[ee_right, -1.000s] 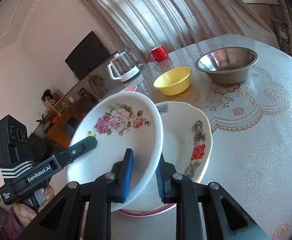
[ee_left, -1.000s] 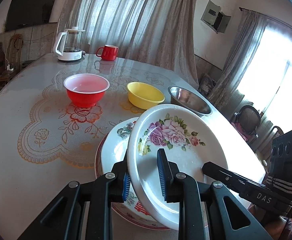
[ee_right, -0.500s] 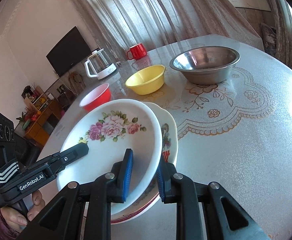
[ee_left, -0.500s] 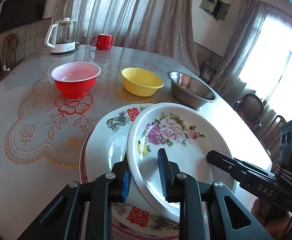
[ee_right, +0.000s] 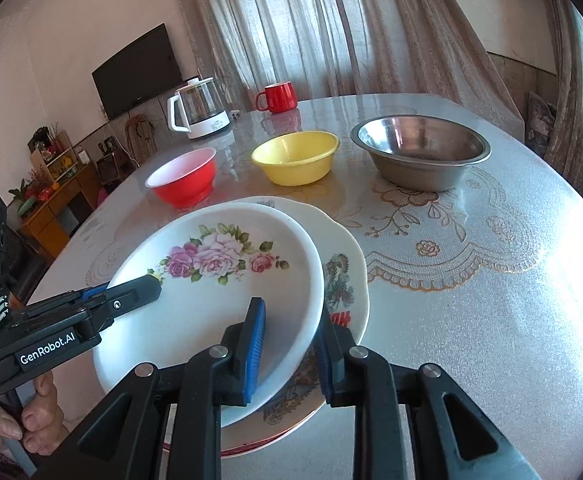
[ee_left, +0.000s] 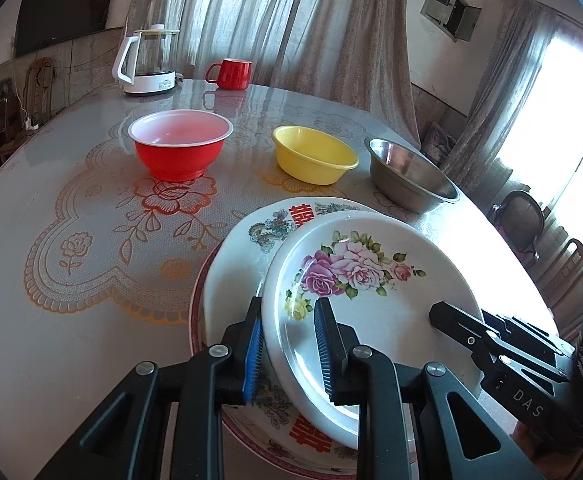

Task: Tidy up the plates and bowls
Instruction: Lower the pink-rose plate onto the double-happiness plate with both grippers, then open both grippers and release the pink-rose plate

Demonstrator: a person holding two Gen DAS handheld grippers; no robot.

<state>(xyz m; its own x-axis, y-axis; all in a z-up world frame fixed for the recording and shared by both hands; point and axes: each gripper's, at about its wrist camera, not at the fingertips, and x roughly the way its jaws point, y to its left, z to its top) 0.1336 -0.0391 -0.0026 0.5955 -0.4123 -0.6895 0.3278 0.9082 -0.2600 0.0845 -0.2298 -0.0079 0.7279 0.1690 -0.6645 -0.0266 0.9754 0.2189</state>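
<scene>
A white plate with pink roses (ee_left: 363, 280) (ee_right: 219, 272) lies slightly tilted on a stack of plates. My left gripper (ee_left: 287, 344) is shut on its near rim. My right gripper (ee_right: 289, 344) grips the opposite rim, its jaws opening with the rim still between the pads. Directly under it is a white plate with red characters and a dragon (ee_left: 243, 272) (ee_right: 343, 276). A red-rimmed plate (ee_left: 195, 320) lies at the bottom. Beyond the stack stand a red bowl (ee_left: 179, 152), a yellow bowl (ee_left: 311, 160) and a steel bowl (ee_left: 407, 184) in a row.
The round table (ee_left: 51, 208) has a lace-patterned cover. At its far side stand a glass kettle (ee_left: 147, 60) and a red mug (ee_left: 231, 74). A person's hand (ee_right: 31, 412) holds the left gripper's handle. Chairs (ee_left: 523, 220) stand by the right edge.
The rose plate has come down from a steep tilt to lie nearly flat over the stack, both grippers still on its rims. The right wrist has rolled level.
</scene>
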